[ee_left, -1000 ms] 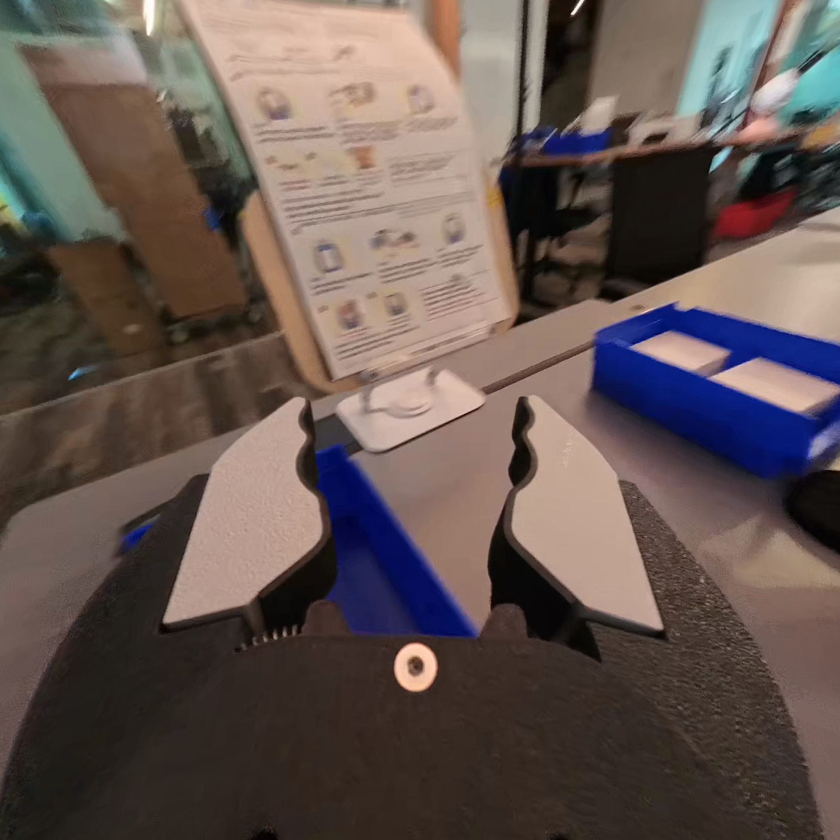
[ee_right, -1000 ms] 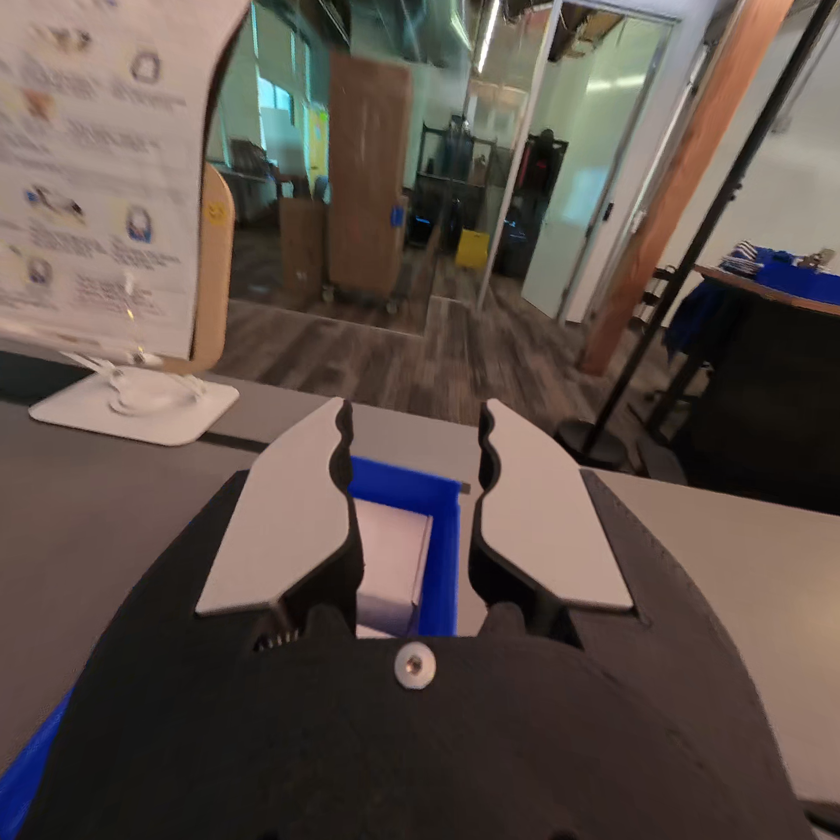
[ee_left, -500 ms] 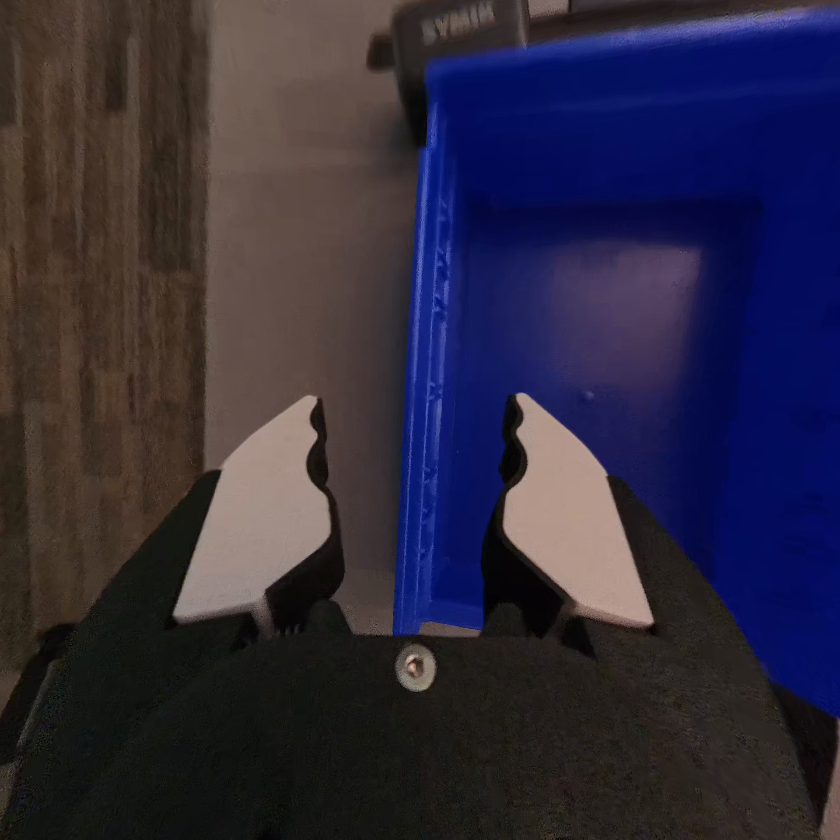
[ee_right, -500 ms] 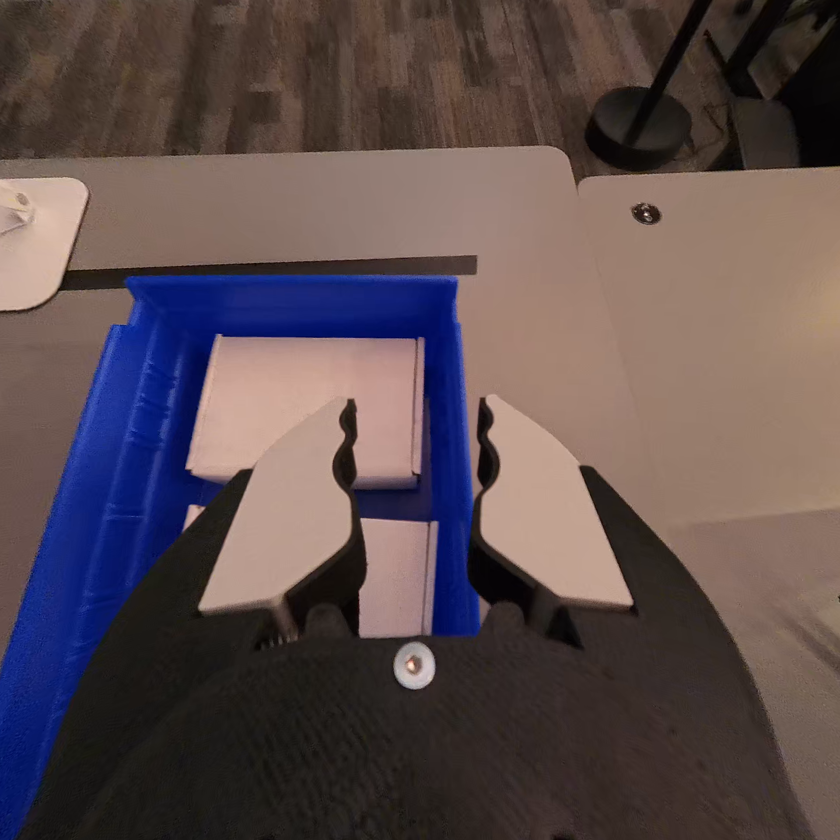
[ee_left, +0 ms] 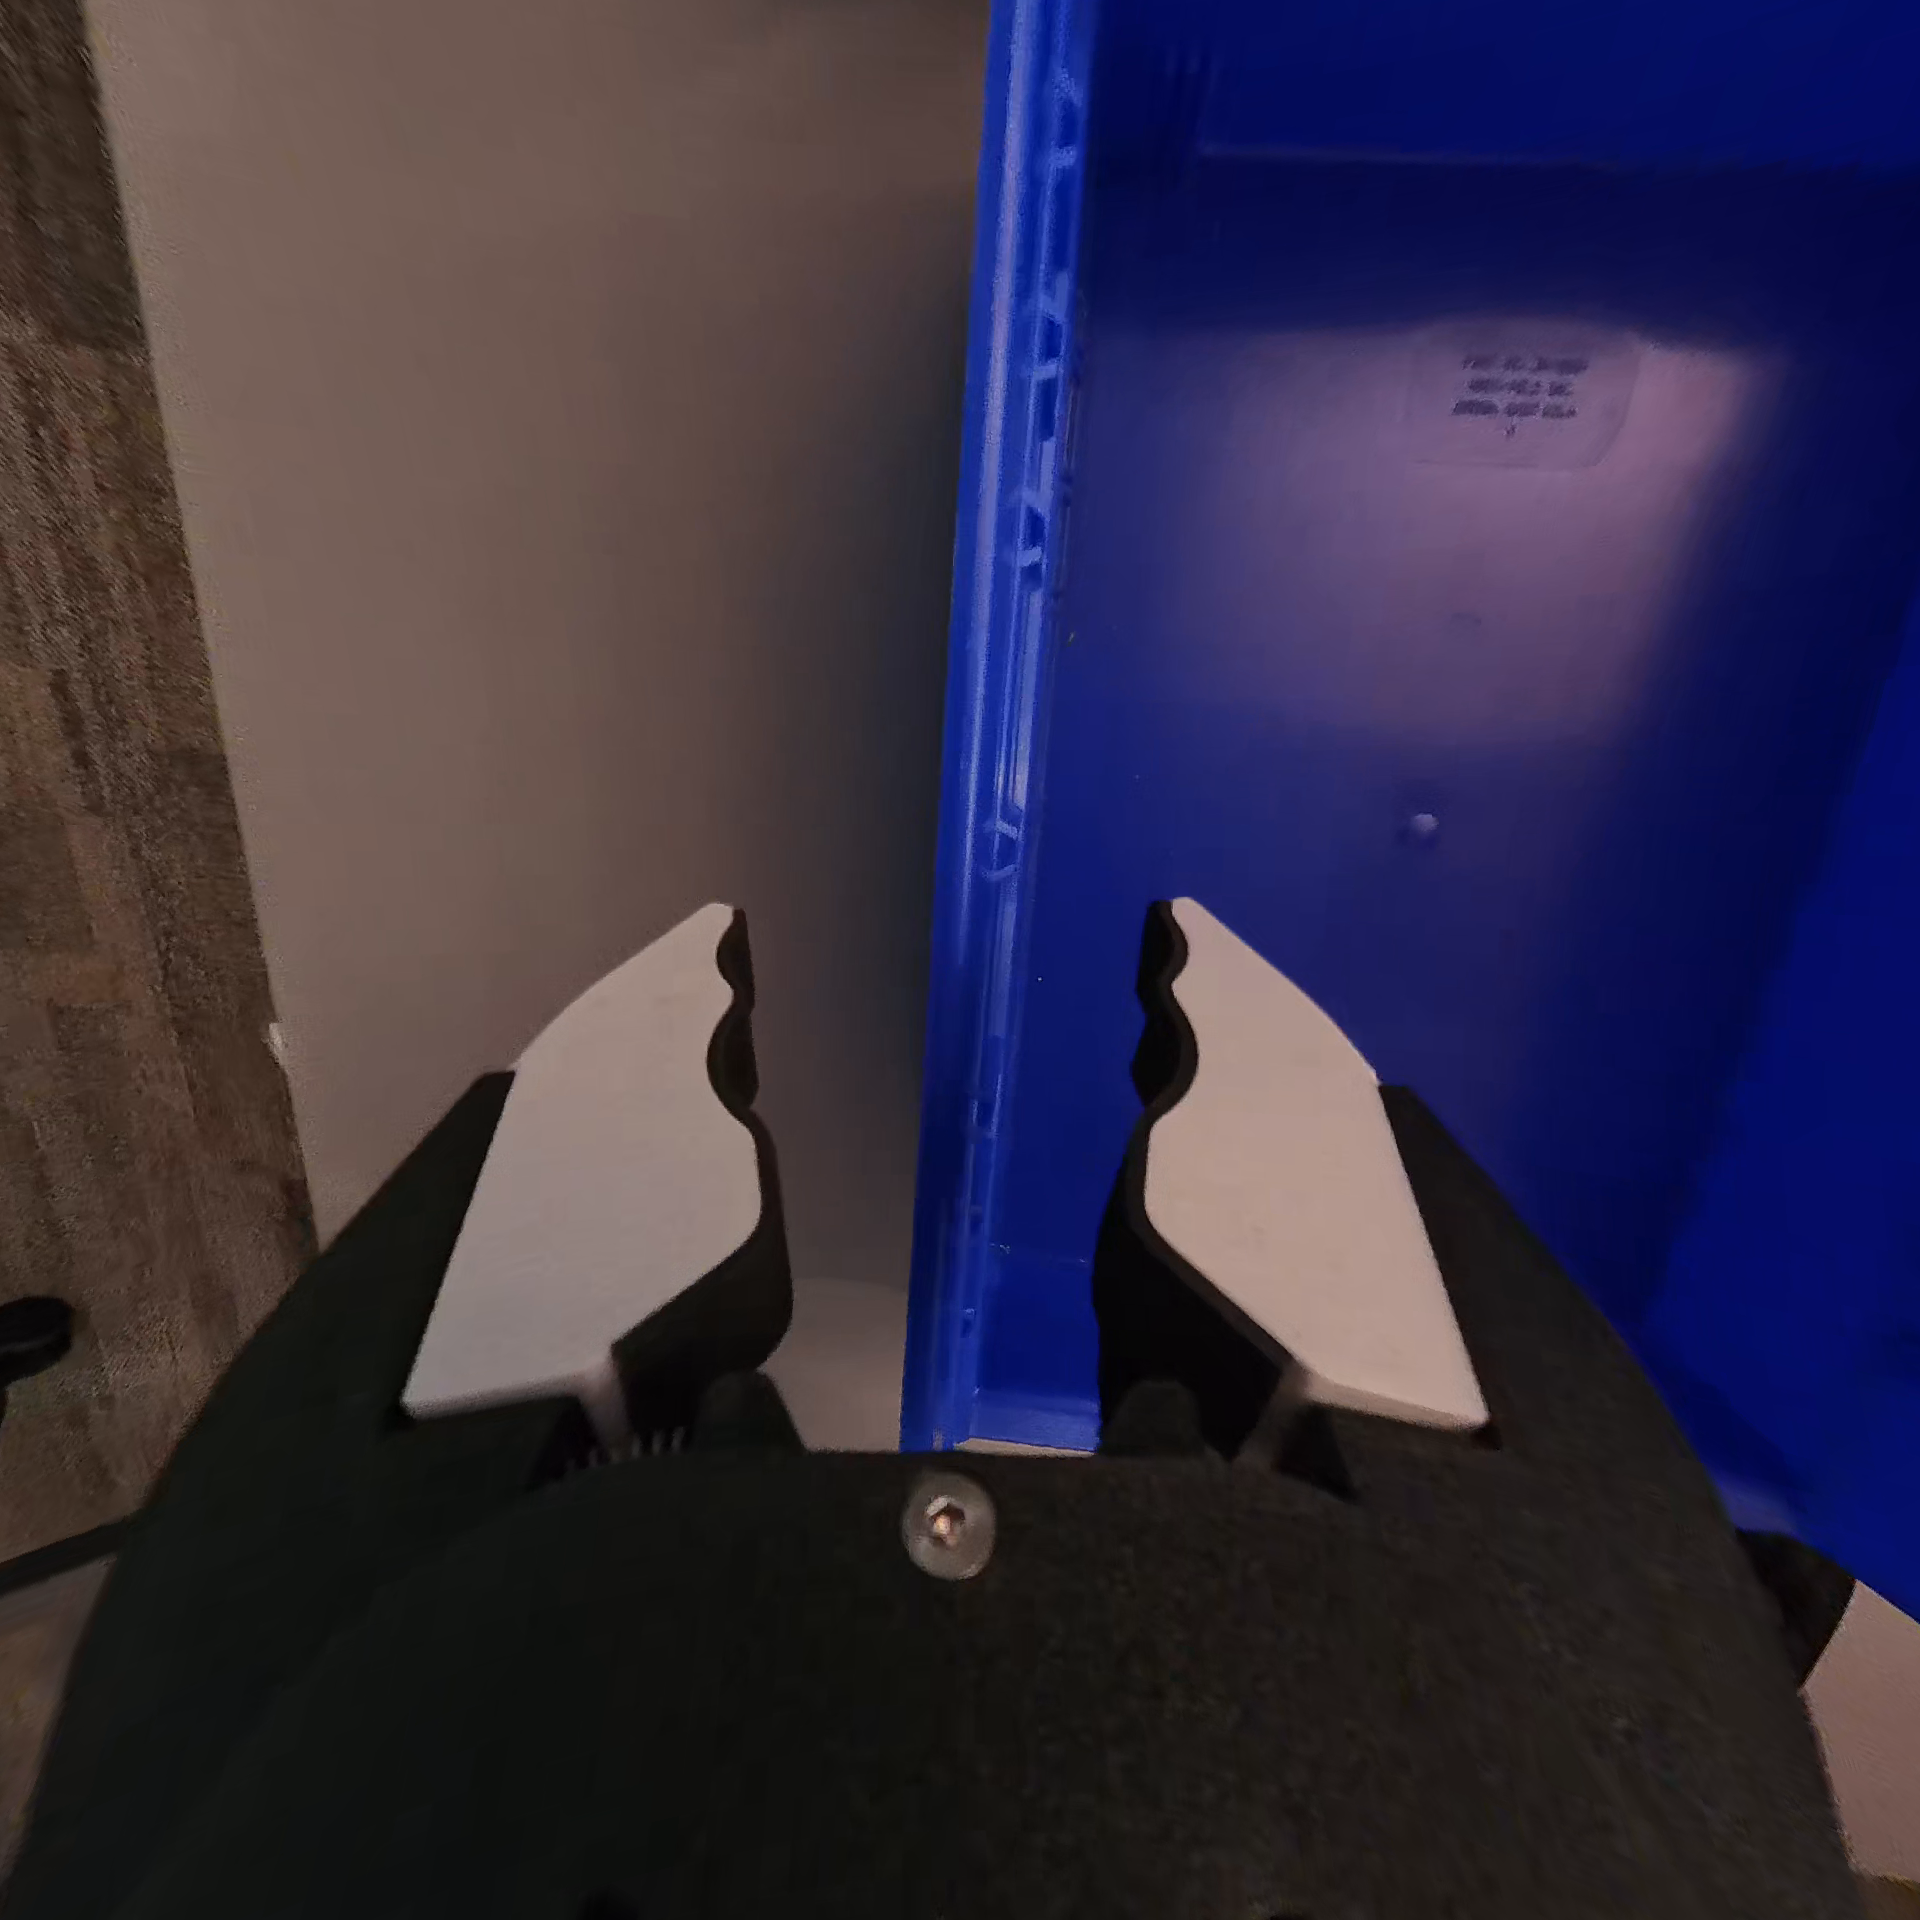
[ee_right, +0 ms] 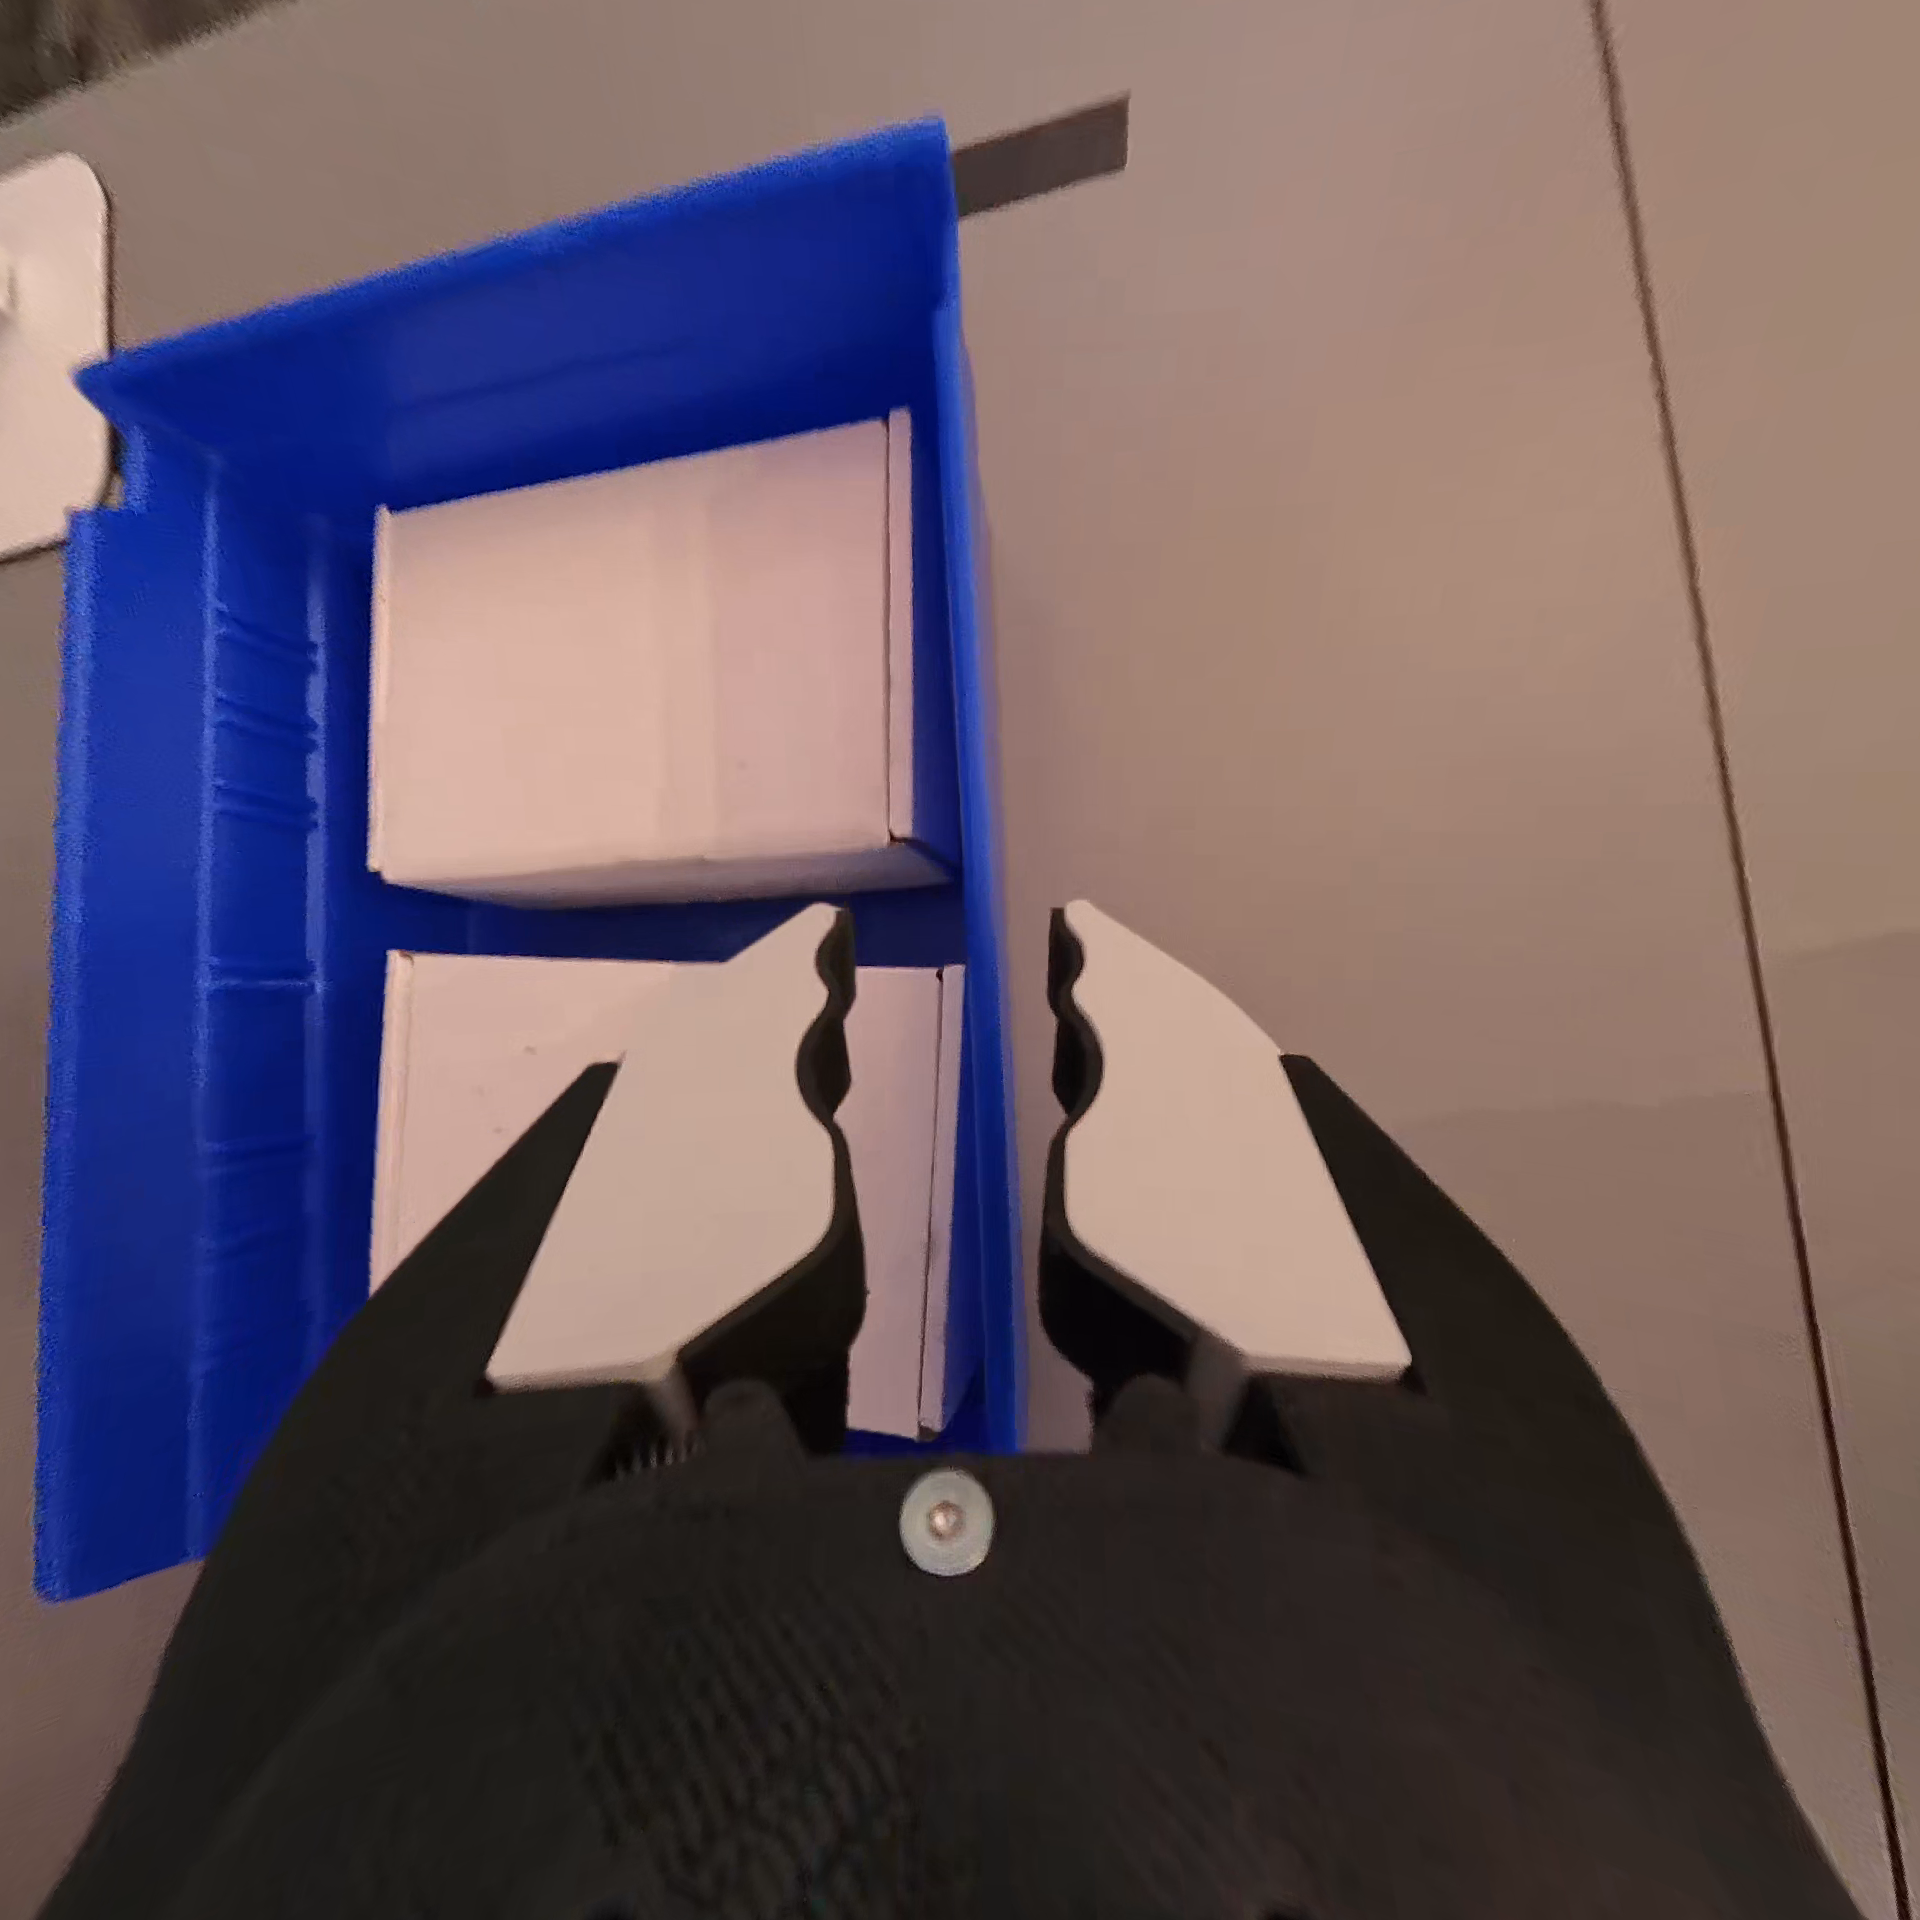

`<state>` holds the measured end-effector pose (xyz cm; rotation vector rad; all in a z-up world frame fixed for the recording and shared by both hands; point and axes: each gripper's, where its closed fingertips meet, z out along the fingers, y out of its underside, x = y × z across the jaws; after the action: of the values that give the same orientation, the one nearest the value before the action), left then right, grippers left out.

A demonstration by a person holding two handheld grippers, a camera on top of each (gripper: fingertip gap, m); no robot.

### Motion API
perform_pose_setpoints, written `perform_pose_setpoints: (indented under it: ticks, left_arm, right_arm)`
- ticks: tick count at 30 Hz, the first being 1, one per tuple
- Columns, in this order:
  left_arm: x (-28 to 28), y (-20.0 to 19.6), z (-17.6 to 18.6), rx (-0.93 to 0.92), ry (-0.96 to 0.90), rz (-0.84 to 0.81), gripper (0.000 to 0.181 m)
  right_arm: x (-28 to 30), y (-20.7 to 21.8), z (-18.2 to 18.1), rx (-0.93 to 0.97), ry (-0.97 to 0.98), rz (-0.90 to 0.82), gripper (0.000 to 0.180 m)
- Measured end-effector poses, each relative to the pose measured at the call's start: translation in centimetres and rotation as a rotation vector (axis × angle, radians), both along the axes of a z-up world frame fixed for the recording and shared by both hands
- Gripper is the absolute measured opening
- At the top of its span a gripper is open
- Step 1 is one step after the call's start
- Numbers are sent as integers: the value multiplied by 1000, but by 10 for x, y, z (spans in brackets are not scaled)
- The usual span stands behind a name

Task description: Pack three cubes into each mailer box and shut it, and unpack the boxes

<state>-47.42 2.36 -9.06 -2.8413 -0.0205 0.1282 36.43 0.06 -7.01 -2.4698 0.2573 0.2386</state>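
In the right wrist view a blue bin [ee_right: 135, 935] holds two shut white mailer boxes, a far one [ee_right: 634, 665] and a near one [ee_right: 488, 1091] partly hidden by my fingers. My right gripper [ee_right: 951, 925] is open and empty, looking down, its fingers either side of the bin's right wall. In the left wrist view another blue bin [ee_left: 1455, 675] shows a bare floor with nothing on it. My left gripper [ee_left: 940, 920] is open and empty, its fingers either side of that bin's left wall [ee_left: 1003, 727]. No cubes are in view.
Both bins stand on a grey table [ee_left: 571, 520]. The table's left edge and wood-look floor [ee_left: 94, 727] lie left of the left bin. A white stand base [ee_right: 47, 353] sits beyond the right bin's far left corner. A table seam [ee_right: 1704, 727] runs on the right. The gap from one gripper's tips to the other's is roughly 85 cm.
Both grippers have tipped from looking forward to looking down over the bins. Over the last half second each has come closer to its bin wall. Both stayed open.
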Motion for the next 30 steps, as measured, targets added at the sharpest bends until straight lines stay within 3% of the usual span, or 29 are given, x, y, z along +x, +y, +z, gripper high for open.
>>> perform_pose_setpoints:
  ticks: [8, 15, 20, 23, 30]
  left_arm:
    - [-3, -15, -25, -132, -44, 12, 66]
    - [5, -22, -35, -231, -57, -4, 21]
    - [32, -26, -36, -282, -142, -48, 12]
    - [47, -30, -36, -340, -149, -56, 10]
    - [77, -40, -35, -451, -5, -163, 28]
  right_arm:
    - [-4, 0, -29, -144, 5, 30, 16]
    - [-3, 0, -31, -162, 15, 8, 8]
    - [-17, 1, -31, -185, 35, 56, 8]
    - [-28, 0, -31, -212, 70, 70, 8]
    - [-57, -7, -31, -330, 80, 108, 9]
